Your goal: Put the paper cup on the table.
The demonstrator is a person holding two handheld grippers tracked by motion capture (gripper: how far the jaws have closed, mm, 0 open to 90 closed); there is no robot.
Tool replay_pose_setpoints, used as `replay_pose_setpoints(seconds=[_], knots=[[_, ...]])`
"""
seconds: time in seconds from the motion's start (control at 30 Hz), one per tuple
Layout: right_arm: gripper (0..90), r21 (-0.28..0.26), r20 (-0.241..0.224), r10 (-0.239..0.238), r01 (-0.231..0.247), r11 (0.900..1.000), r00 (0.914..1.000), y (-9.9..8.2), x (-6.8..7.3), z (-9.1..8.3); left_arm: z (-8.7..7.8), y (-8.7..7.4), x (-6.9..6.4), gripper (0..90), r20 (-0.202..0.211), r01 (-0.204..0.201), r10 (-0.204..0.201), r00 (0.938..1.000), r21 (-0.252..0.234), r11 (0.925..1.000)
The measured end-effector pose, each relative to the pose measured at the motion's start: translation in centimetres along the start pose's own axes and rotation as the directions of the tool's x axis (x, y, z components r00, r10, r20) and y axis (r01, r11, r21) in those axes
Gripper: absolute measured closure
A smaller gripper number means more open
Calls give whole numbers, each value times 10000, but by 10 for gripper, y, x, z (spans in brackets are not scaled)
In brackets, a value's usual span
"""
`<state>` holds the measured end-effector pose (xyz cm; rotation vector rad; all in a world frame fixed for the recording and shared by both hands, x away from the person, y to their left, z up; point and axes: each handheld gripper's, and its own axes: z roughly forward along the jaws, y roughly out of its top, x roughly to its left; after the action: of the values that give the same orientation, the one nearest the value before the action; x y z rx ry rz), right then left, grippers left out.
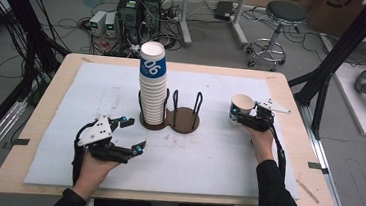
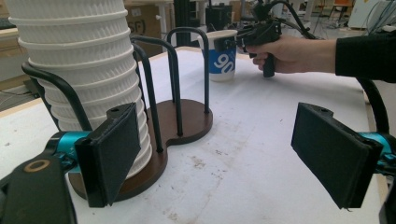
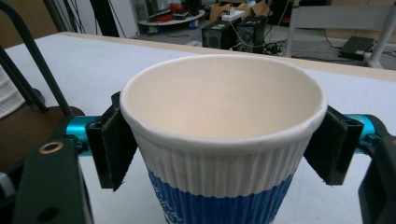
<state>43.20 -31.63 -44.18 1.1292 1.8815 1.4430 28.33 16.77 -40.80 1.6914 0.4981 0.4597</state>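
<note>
the right gripper (image 1: 244,117) is grasping a single paper cup (image 3: 224,140): its two black jaws are pressing on opposite sides of the ribbed white wall just under the rim, above the blue band. the cup is standing upright and empty, right of the cup holder (image 1: 172,119) and well apart from it; whether its base is touching the surface cannot be told. in the left gripper view the cup (image 2: 222,56) is appearing beyond the holder, with the hand (image 2: 292,53) behind it.

the left gripper (image 1: 130,136) is resting released, jaws standing wide with nothing between them, at the near left of the surface and pointing toward the holder. its left pad (image 2: 112,156) is lying just beside the cup stack (image 2: 84,70).

the cup stack (image 1: 152,85) is sitting upright in the left bay of the dark brown holder, enclosed by black wire loops; the right bay is standing empty.

the surface (image 1: 44,121) is a light wooden top covered by a white sheet (image 1: 101,91) showing faint scuffs and stains.

beyond the far edge, the grey floor is carrying computer towers (image 1: 139,9), tangled cables and a round stool (image 1: 277,33). black frame struts are flanking both sides.
</note>
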Motion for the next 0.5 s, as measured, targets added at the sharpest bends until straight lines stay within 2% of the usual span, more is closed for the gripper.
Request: replay_pose_setpoints(seconds=[0.17,0.37,0.5], knots=[[193,139,79,-30,28,9999,10000,1,1,-1,1,0,0,155,38,-6,6,10000,38,10000],[178,754,177,-134,120,9971,9998,3,4,-6,3,1,-2,156,73,-64,64,10000,45,10000],[172,1252,271,-260,224,9919,9993,2,6,-7,5,2,-3,156,165,-110,109,9998,74,9999]])
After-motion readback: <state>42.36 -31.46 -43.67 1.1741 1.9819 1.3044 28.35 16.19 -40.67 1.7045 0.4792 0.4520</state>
